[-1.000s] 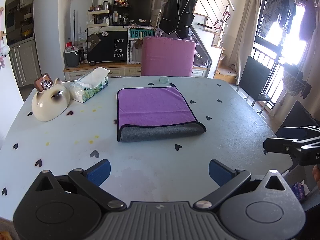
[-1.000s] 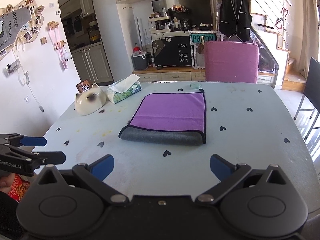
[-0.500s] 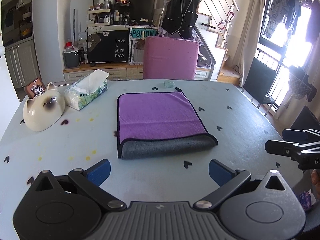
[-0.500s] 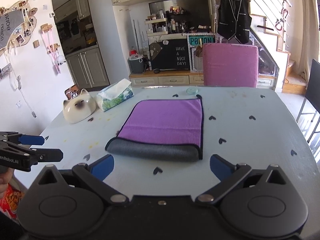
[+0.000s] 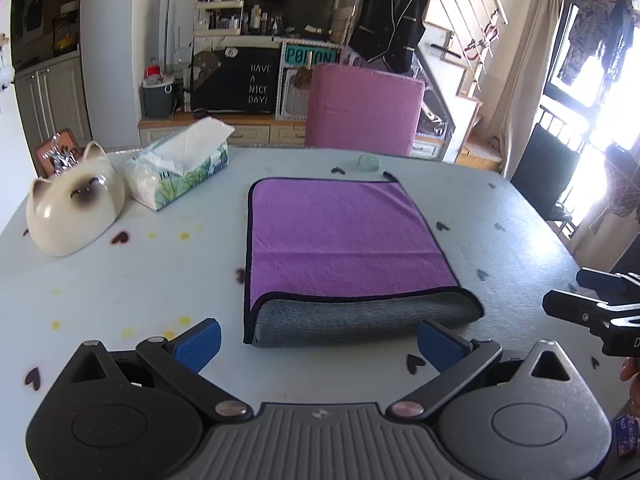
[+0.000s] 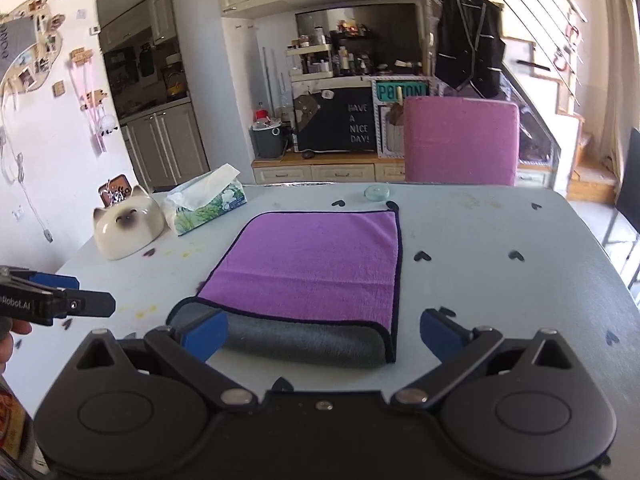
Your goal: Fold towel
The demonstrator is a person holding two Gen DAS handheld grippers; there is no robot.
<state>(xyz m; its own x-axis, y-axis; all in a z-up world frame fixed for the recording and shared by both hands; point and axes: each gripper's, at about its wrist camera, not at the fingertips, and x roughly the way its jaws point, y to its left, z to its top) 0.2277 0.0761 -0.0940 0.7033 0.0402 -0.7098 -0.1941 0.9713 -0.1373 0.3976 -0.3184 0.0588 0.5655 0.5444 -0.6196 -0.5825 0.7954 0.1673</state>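
The left gripper [image 5: 318, 338] has its jaws spread wide, nothing between them; the folded purple towel [image 5: 340, 236] lies on the table [image 5: 520, 240] just ahead of it; the right gripper [image 6: 322, 332] — equally wide apart — straddles the towel's grey near fold.

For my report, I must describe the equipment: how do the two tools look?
Both are alike: a black body with two round discs and silver pivot screws. The left tool and the right tool carry blue finger pads. Seen side-on, the left tool bears white lettering. No cables or sleeves show.
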